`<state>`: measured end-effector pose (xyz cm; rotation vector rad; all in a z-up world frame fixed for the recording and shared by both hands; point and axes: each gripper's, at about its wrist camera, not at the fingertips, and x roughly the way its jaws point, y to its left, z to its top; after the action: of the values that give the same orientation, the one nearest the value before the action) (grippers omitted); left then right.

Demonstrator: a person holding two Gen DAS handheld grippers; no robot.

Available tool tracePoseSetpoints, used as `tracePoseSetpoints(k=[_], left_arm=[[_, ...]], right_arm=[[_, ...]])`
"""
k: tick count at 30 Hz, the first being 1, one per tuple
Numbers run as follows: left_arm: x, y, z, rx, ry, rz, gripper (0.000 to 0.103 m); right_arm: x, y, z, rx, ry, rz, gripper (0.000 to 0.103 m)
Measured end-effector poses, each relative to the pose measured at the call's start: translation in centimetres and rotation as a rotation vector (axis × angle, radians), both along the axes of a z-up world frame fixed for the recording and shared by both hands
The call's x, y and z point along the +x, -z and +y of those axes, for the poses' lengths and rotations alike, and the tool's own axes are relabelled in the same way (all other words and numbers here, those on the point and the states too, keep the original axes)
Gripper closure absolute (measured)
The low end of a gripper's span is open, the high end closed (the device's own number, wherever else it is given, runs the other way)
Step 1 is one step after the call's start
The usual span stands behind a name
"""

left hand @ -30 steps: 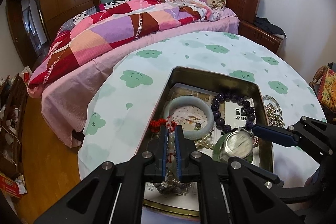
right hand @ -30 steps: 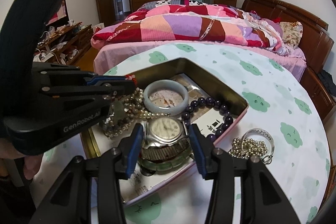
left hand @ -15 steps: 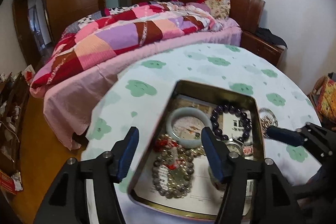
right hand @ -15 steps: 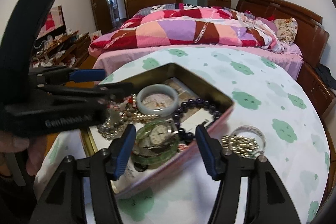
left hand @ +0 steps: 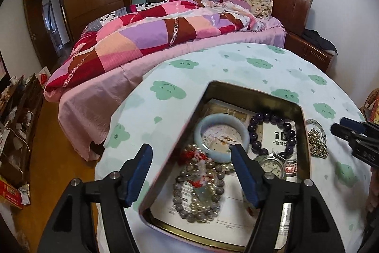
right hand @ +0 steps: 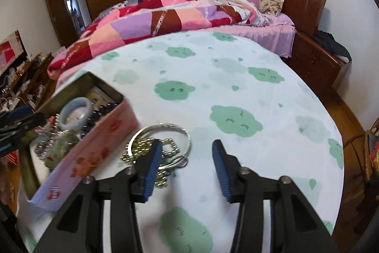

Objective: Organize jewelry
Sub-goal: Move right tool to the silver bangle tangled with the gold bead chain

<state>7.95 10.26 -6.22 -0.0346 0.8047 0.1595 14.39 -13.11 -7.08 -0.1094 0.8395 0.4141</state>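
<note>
A pink tin box (left hand: 255, 91) on the round table holds a pale jade bangle (left hand: 221, 134), a dark purple bead bracelet (left hand: 272, 132), a wristwatch (left hand: 272, 166) and a grey bead necklace with a red knot (left hand: 199, 184). My left gripper (left hand: 191, 179) is open and empty above the box's near left side. The box (right hand: 94, 148) shows at the left of the right wrist view. A silver bangle (right hand: 165, 132) and a gold bead chain (right hand: 139, 151) lie on the cloth beside it. My right gripper (right hand: 187, 170) is open and empty, its left finger over the chain.
The table has a white cloth with green clouds (right hand: 234, 120). A bed with a patchwork quilt (left hand: 154, 39) stands behind it, close to the far edge. Cluttered low shelves (left hand: 16, 120) are at the left by the wooden floor.
My left gripper opened and let the grey bead necklace drop into the box, then drew back. My right gripper released the watch in the box and swung right to the bangle and chain.
</note>
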Motion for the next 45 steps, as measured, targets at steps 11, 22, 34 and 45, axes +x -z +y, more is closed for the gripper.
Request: tracePoseSetpoints(k=[11, 22, 34, 45], left_arm=[[0.5, -1.0, -2.9, 0.018, 0.059, -0.019, 0.034], [0.7, -2.0, -8.0, 0.038, 0.191, -0.046, 0.034], [2.0, -1.0, -9.9, 0.103, 0.164, -0.012, 0.034], [1.8, -1.1, -9.5, 0.076, 0.177, -0.012, 0.034]], right_arm=[[1.8, 2.0, 0.5, -0.071, -0.032, 0.059, 0.097], [-0.5, 0.7, -5.9, 0.05, 0.085, 0.03, 0.098], [0.9, 1.5, -2.8, 0.018, -0.004, 0.047, 0.068], [2.3, 1.9, 0.3, -0.084, -0.155, 0.06, 0.095]])
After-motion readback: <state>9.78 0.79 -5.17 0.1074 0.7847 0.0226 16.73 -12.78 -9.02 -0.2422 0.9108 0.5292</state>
